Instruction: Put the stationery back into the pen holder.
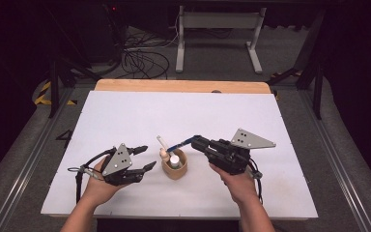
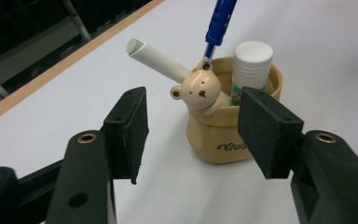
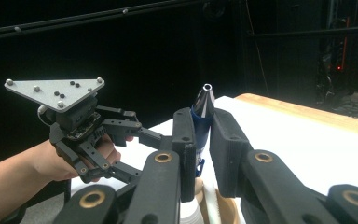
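A tan cup with a bear's head on its rim stands at the middle front of the white table. In it are a white tube leaning left and a white-capped glue stick. My right gripper is shut on a blue pen, which slants down to the cup's far rim. In the right gripper view the pen sticks up between the pads. My left gripper lies left of the cup, open; its pads flank the cup without touching it.
A white sheet covers the table, whose wooden edge shows at the back. Beyond it on the floor are cables and a white stand. The left gripper's grey plate appears in the right gripper view.
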`<state>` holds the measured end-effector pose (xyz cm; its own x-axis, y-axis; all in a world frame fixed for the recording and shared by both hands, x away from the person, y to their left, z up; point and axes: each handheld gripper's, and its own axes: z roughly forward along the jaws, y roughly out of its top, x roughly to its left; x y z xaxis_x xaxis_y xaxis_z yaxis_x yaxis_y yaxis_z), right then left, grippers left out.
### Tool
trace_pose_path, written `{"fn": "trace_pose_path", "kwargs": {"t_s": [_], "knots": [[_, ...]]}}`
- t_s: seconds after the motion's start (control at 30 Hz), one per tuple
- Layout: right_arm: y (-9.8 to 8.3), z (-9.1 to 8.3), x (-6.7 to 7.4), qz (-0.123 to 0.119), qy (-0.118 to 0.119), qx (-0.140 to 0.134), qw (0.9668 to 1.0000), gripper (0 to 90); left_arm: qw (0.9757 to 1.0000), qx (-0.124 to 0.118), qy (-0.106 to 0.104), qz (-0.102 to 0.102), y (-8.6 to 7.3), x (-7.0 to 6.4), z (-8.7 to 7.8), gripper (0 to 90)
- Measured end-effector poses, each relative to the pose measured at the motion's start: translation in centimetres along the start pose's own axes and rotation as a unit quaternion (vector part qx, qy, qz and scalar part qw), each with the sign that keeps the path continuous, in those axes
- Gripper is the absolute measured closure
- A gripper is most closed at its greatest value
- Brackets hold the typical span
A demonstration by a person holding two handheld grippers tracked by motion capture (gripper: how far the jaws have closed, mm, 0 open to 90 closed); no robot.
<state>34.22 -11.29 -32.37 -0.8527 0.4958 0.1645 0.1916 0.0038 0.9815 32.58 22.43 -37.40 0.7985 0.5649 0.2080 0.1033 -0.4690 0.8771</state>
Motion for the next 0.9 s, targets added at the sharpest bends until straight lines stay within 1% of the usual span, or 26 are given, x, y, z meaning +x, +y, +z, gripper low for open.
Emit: {"fn": "trace_pose_path", "kwargs": {"t_s": [0.03,0.1,0.17,0.2,0.3,0.47,0.53,0.7,0.83,0.9], "knots": [[0.0,-0.1,-0.1,-0.003,-0.003,0.000,1.0000,81.5,1.0000,0.001,0.002,-0.001,0.0,0.1,0.0,41.9],[0.1,-0.3,-0.2,-0.001,-0.003,-0.001,1.0000,81.5,1.0000,0.002,0.005,-0.004,0.0,0.2,0.0,40.5],[0.1,-0.4,-0.3,-0.002,-0.009,0.003,0.9999,81.5,1.0000,0.002,0.005,-0.005,0.0,0.2,-0.1,39.5],[0.1,-0.4,-0.4,-0.002,-0.013,0.006,0.9999,81.5,0.9999,0.001,0.007,-0.009,0.0,0.2,-0.1,38.8],[0.0,-0.4,-0.6,-0.006,-0.025,0.019,0.9995,81.5,0.9998,0.004,0.013,-0.011,0.0,0.3,-0.1,36.6],[-0.3,0.0,-0.7,-0.014,-0.038,0.042,0.9983,81.5,0.9996,0.007,0.019,-0.022,-0.1,0.6,-0.2,33.9],[-0.5,0.3,-0.6,-0.020,-0.040,0.048,0.9978,81.5,0.9995,0.006,0.019,-0.026,-0.1,0.6,-0.2,33.5],[-1.1,1.0,-0.5,-0.029,-0.046,0.064,0.9964,81.5,0.9994,0.004,0.021,-0.027,-0.1,0.7,-0.3,32.8],[-1.6,1.5,-0.6,-0.029,-0.048,0.072,0.9959,81.5,0.9993,0.002,0.022,-0.031,-0.1,0.8,-0.3,32.7],[-1.8,1.7,-0.7,-0.025,-0.047,0.068,0.9963,81.5,0.9992,0.001,0.024,-0.032,-0.1,0.8,-0.4,32.6]]}}
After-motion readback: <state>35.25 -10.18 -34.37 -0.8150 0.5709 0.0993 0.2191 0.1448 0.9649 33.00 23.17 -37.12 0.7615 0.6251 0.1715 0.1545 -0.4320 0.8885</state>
